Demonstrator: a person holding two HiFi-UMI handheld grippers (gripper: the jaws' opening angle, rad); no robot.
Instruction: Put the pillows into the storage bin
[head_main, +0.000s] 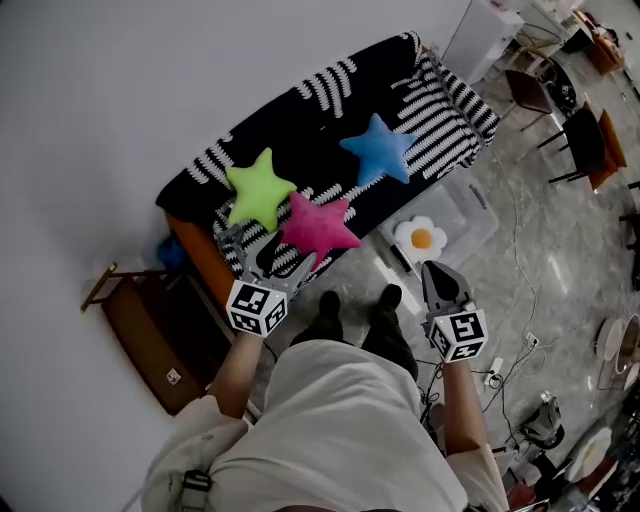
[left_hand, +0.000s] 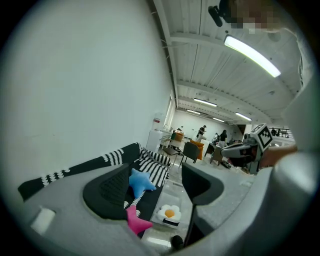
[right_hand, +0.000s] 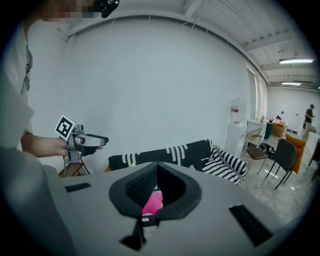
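While our left claw (head_main: 267, 250) stands apart and empty and our right claw (head_main: 432, 272) sits closed on nothing, both short of the pink star pillow (head_main: 318, 225) on the sofa (head_main: 300, 110), we risk pinching only a soft point, so it slips out before the storage bin (head_main: 470, 215).

Sofa (head_main: 320, 105) stands against the wall. Three star pillows lie on its seat: left star pillow (head_main: 258, 189) and middle star pillow (head_main: 318, 226) touching near the left end, right star pillow (head_main: 380, 148) well apart, further right. Storage bin (head_main: 472, 214) on the floor just before the sofa's right half; flower pillow (head_main: 421, 238) inside it. Side table (head_main: 140, 330) beside the sofa's left end.
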